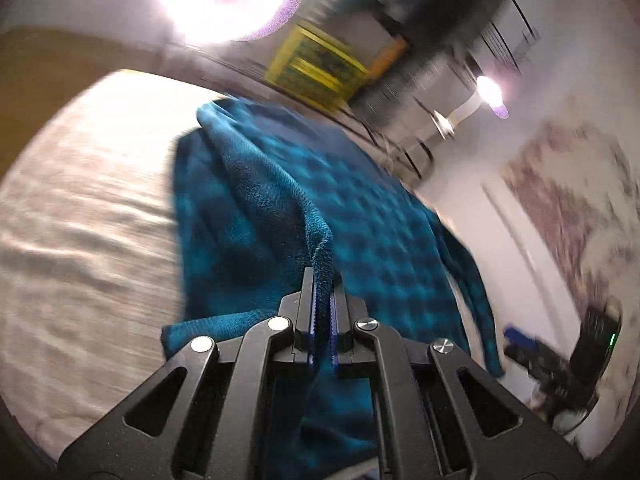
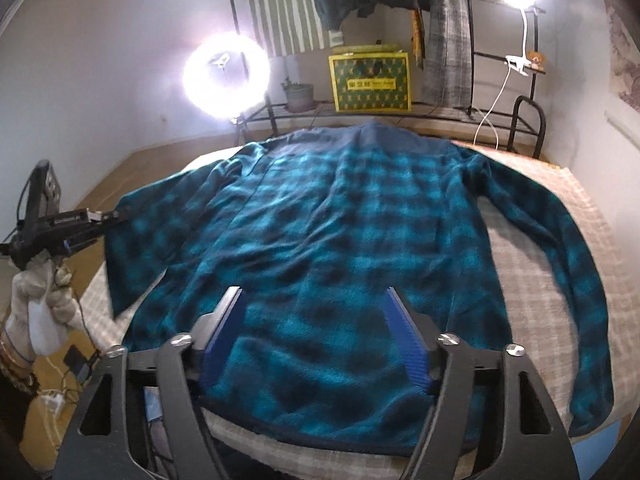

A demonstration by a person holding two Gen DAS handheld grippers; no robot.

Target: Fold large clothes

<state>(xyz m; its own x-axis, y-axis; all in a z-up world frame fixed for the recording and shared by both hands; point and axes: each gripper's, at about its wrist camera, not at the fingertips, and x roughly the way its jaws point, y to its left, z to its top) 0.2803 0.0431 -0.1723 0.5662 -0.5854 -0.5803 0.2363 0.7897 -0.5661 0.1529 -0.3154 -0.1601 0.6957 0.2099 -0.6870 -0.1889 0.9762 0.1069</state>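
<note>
Shirt: teal plaid fleece shirt (image 2: 340, 248) spread flat on the bed (image 2: 560, 232), sleeves out.
Left hand-held gripper (image 1: 322, 292): clamped on a sleeve edge, lifted off the bed, held by a gloved hand (image 2: 40, 300).
Right hand-held gripper (image 2: 314, 328): jaws apart, hovering over the hem.

Left gripper (image 1: 322, 276) jaws pinched shut; right gripper (image 2: 314, 300) jaws spread wide.

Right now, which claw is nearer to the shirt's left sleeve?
Left. The left claw is shut on the cuff end of the left sleeve. The right claw is open, hovering over the shirt's bottom hem, apart from that sleeve.
</note>
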